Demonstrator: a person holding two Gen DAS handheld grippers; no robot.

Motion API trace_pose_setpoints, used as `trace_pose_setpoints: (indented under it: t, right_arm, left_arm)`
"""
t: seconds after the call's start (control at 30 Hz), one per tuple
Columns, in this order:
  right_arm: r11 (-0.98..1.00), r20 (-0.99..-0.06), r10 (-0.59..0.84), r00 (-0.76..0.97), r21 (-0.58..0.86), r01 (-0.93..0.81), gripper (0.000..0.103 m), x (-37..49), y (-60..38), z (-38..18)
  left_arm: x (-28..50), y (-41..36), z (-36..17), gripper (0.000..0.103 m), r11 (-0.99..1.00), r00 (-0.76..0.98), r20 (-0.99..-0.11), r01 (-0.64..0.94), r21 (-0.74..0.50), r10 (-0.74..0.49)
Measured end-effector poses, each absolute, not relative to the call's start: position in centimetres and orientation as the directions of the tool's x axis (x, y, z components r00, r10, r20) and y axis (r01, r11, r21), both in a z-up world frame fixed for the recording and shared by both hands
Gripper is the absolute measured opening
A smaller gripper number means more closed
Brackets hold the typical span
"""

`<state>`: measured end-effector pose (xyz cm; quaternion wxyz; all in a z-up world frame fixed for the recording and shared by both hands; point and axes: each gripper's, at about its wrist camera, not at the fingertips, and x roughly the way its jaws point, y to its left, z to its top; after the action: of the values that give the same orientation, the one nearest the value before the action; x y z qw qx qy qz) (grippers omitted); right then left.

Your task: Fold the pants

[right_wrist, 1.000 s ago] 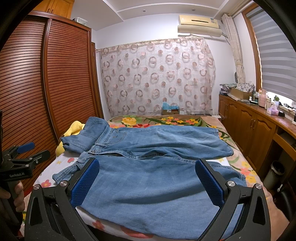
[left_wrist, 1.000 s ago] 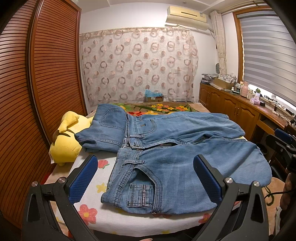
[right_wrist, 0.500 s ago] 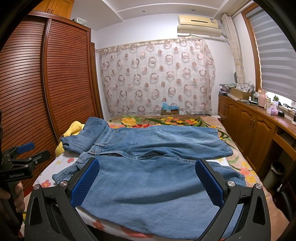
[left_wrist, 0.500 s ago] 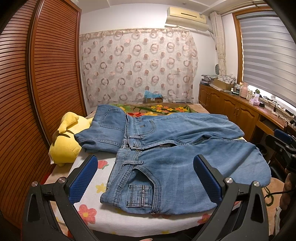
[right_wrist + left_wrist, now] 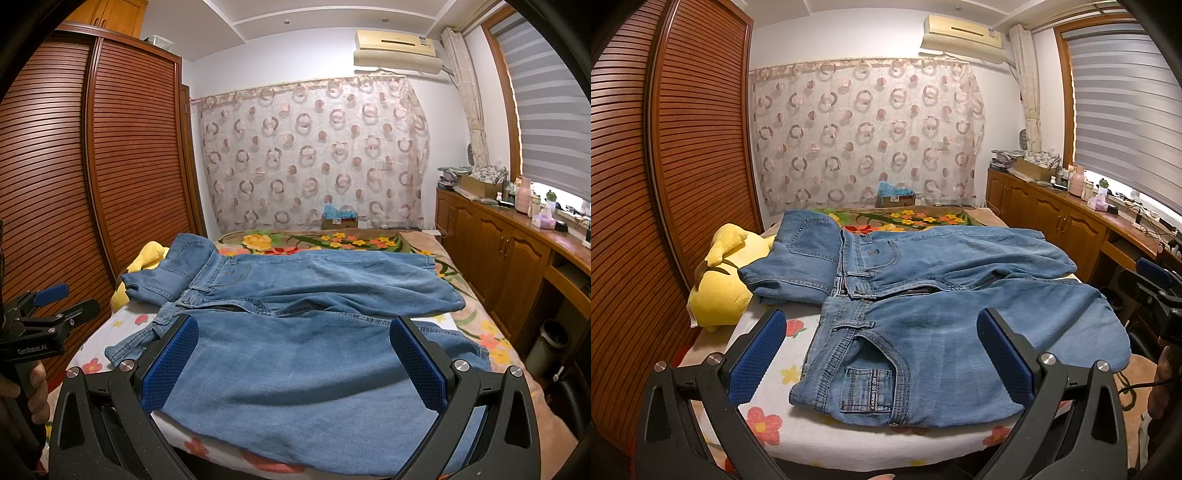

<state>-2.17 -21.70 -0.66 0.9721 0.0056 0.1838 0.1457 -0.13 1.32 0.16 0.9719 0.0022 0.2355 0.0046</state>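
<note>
A pair of light blue jeans (image 5: 923, 295) lies spread across the bed, waistband to the left and legs running right; it also shows in the right wrist view (image 5: 314, 332). The near leg hangs over the bed's front edge. My left gripper (image 5: 882, 354) is open and empty, held above the near waistband and back pocket. My right gripper (image 5: 295, 365) is open and empty, held above the near leg. Each gripper shows at the edge of the other's view.
A yellow plush toy (image 5: 720, 280) lies at the bed's left side under the far waistband. A brown slatted wardrobe (image 5: 665, 166) stands on the left. Wooden cabinets (image 5: 498, 251) line the right wall. A bin (image 5: 546, 343) stands by the bed.
</note>
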Motion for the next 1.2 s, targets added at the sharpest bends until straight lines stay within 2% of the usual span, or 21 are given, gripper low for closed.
trace_pose_setpoints:
  t: [0.9,1.2]
  right_arm:
    - [0.957,-0.355,0.285,0.89,0.064,-0.281,0.103,-2.2,-21.7,-0.7]
    - [0.961,-0.393,0.273,0.878,0.063,-0.27,0.103,-1.3,-22.0,-1.5]
  left_arm:
    - [0.0,1.1,0.2,0.103,1.0,0.889,-0.459,-0.007,0.004,0.008]
    - [0.2,0.5,0.0,0.103,1.0,0.871,-0.491,-0.022,-0.007,0.015]
